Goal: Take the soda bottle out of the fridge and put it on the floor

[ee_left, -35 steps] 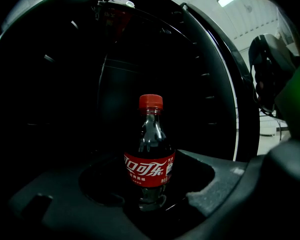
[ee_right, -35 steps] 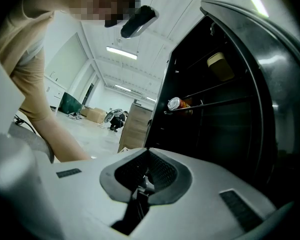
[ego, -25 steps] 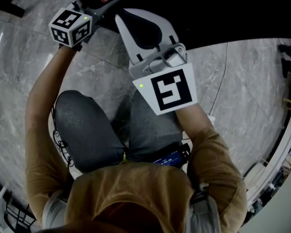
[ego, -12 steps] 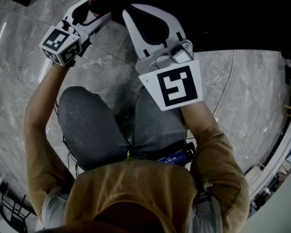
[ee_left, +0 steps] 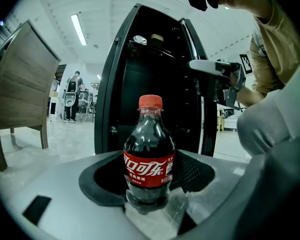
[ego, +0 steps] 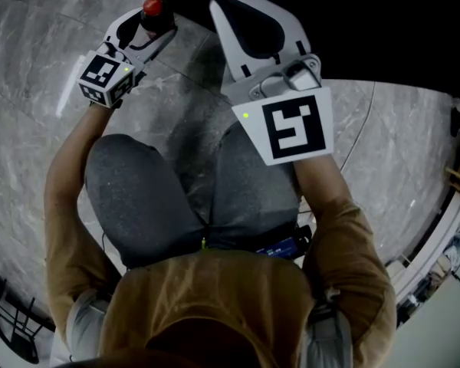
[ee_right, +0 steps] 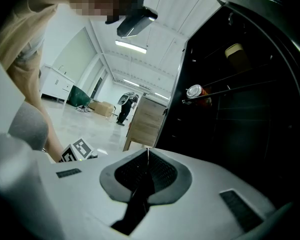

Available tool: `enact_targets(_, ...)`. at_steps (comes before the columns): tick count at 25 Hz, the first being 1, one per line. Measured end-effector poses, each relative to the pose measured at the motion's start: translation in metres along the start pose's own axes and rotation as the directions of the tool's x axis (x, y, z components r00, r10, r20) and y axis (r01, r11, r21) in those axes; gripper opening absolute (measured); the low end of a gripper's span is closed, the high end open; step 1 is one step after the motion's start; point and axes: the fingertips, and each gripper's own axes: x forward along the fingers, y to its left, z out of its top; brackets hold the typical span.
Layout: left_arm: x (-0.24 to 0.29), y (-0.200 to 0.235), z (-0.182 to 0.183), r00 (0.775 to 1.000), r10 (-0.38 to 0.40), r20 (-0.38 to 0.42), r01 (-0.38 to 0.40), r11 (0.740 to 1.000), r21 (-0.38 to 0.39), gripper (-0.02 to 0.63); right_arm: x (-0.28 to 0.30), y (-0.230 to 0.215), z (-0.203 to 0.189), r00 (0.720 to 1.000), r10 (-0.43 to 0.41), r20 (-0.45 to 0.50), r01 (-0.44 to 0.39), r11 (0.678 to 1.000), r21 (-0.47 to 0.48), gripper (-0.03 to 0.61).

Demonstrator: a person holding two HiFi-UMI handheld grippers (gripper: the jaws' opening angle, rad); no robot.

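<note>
The soda bottle is dark with a red cap and a red label. It stands upright between the jaws of my left gripper, which is shut on its lower body. In the head view the red cap shows at the top left, above the grey marble floor, with the left gripper around it. My right gripper is at the top middle, in front of the dark fridge opening, shut and empty. Its pads meet with nothing between them.
The black fridge stands open just behind the bottle, with a can and a jar on its wire shelves. The person's knees rest on the floor below the grippers. A wooden panel stands at the left, a person far off.
The left gripper has drawn back from the dark fridge opening, and the bottle's red cap has come into view over the floor. The right gripper has shifted slightly right.
</note>
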Motion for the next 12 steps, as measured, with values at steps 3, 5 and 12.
enact_targets(3,0.000,0.001,-0.021,1.000,0.007,-0.022,-0.007,1.000,-0.009,0.298,0.004,0.000,-0.004,1.000,-0.003,-0.008,0.003,1.000,-0.008,0.003)
enact_targets(5,0.001,0.003,-0.039,0.999,0.013,-0.036,-0.014,0.999,-0.034,0.298,0.007,0.000,-0.007,1.000,-0.005,-0.013,0.005,1.000,-0.009,0.003)
enact_targets(12,0.008,0.008,-0.088,0.996,0.052,-0.078,-0.059,0.994,-0.090,0.298,0.011,-0.008,-0.020,0.999,-0.029,-0.019,0.029,1.000,-0.002,0.003)
